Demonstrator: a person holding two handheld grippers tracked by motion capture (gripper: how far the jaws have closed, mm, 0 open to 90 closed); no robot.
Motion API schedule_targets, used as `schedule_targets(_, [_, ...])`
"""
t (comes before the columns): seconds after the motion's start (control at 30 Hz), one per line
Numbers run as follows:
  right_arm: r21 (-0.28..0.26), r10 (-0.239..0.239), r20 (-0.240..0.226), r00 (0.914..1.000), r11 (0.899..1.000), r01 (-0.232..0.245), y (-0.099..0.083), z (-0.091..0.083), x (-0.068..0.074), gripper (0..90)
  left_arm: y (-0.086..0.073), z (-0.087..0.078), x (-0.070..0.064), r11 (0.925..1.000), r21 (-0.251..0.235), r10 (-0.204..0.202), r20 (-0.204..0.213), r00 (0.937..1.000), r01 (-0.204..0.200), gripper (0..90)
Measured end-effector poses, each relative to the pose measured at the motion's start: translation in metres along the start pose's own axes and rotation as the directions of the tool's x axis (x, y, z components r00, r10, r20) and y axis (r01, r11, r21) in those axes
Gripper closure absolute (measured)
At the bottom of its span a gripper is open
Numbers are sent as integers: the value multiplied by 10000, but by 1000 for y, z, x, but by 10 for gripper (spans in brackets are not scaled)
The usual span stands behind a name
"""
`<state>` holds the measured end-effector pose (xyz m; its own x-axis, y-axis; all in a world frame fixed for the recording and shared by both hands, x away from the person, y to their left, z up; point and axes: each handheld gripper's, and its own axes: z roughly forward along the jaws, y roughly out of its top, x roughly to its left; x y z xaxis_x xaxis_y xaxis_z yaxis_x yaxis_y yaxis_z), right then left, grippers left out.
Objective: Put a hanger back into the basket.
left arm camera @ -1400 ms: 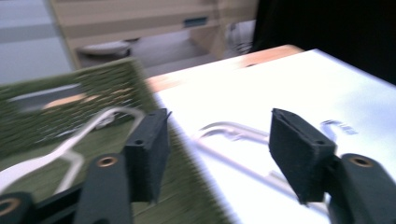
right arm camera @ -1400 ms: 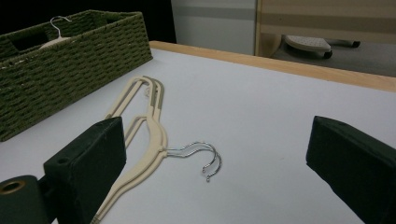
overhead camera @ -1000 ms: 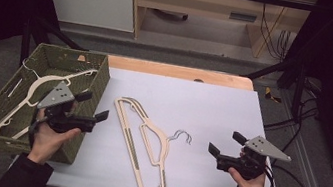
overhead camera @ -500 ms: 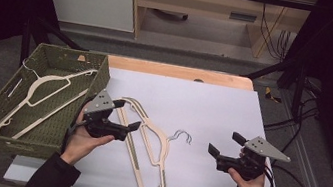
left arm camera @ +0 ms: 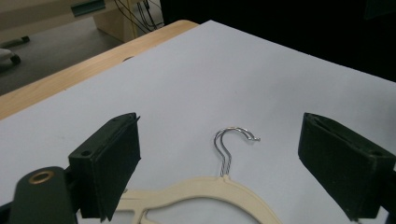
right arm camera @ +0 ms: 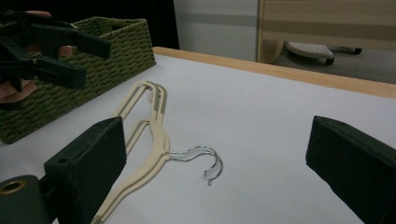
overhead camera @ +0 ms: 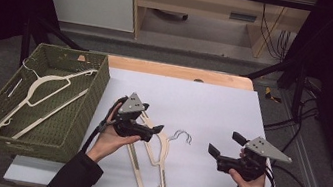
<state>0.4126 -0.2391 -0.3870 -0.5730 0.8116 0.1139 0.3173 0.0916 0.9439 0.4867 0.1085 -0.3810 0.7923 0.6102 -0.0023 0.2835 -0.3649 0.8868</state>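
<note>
Basket (overhead camera: 85, 111) left of hangers (overhead camera: 155, 167)

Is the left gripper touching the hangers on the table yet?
Apart. In the left gripper view the left gripper has its jaws wide open, with bare table showing between each jaw and the hangers; neither jaw meets the cream neck or the hooks.
</note>
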Motion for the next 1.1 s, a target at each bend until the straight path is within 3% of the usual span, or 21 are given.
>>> schedule_targets(0.33, [-39,3,-37,10000,10000,-3,0,-1,-1,58,-7,43,-1,9955,948,-19,294,9996,-9,166])
schedule_targets(0.7, [-100,106,-21,9999,9999,-106,0,-2,-3,59,-22,83,-4,9784,2041,226,512,9984,-326,230])
schedule_targets(0.8, [-51,49,-27,10000,10000,-49,0,-2,-3,58,-24,89,-3,9756,2182,125,620,9980,-258,276])
schedule_targets(1.0, [-81,66,-48,10000,9999,-66,-1,-2,-3,59,-32,99,1,9597,2794,117,645,9978,-293,405])
schedule_targets(1.1, [-42,13,-80,10000,10000,-13,-1,-1,-3,59,-34,102,4,9559,2923,107,614,9981,-282,485])
